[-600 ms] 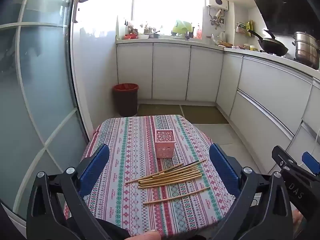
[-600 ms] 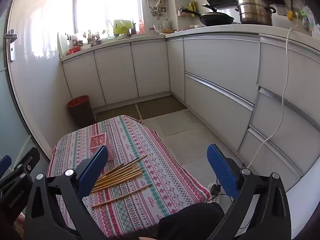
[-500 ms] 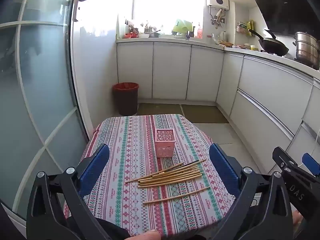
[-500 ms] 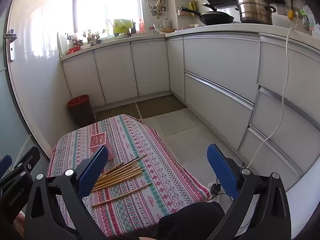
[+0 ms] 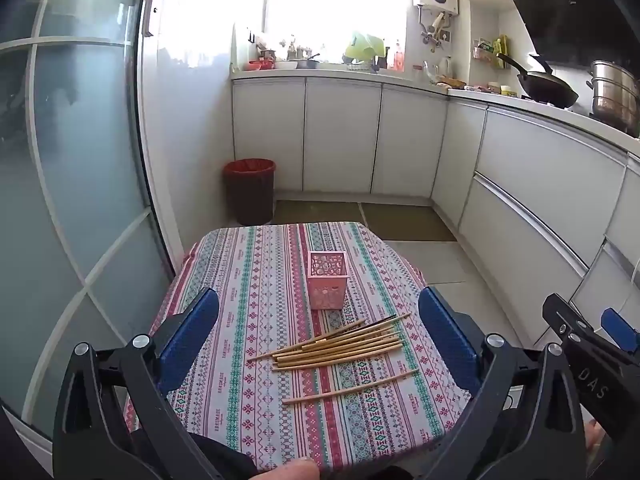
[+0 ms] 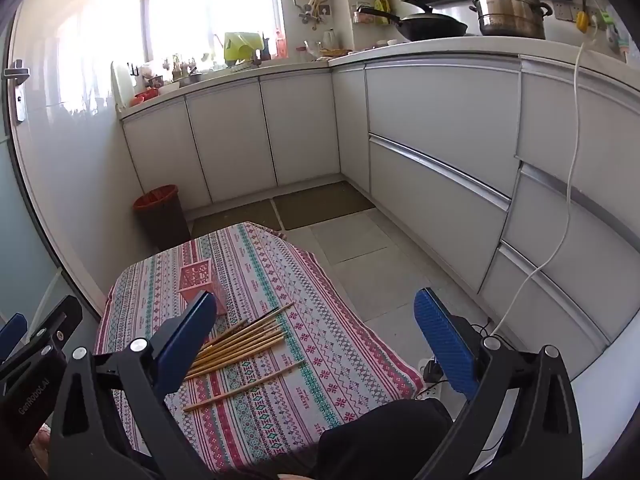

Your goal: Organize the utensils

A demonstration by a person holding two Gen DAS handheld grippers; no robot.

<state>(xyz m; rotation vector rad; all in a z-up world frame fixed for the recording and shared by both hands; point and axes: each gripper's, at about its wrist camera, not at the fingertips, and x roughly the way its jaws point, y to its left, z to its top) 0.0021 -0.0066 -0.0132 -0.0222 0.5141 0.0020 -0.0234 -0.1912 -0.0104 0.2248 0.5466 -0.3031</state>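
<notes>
A pile of wooden chopsticks [image 5: 340,346] lies on the patterned tablecloth [image 5: 256,280], with one single chopstick [image 5: 350,387] apart, nearer me. A pink perforated holder [image 5: 326,285] stands upright just behind the pile. My left gripper [image 5: 320,344] is open and empty, held above the table's near edge. My right gripper [image 6: 316,344] is open and empty, held to the right of the pile [image 6: 240,340]. The holder [image 6: 196,282] and the single chopstick [image 6: 244,386] show in the right wrist view too.
A red-lined bin [image 5: 249,192] stands on the floor beyond the table. White cabinets [image 5: 520,184] run along the back and right. A glass door [image 5: 72,200] is at the left. A white cable [image 6: 560,220] hangs down the right cabinets to a power strip [image 6: 430,380].
Both views have shifted only slightly. Nothing on the table has moved and both grippers stay open.
</notes>
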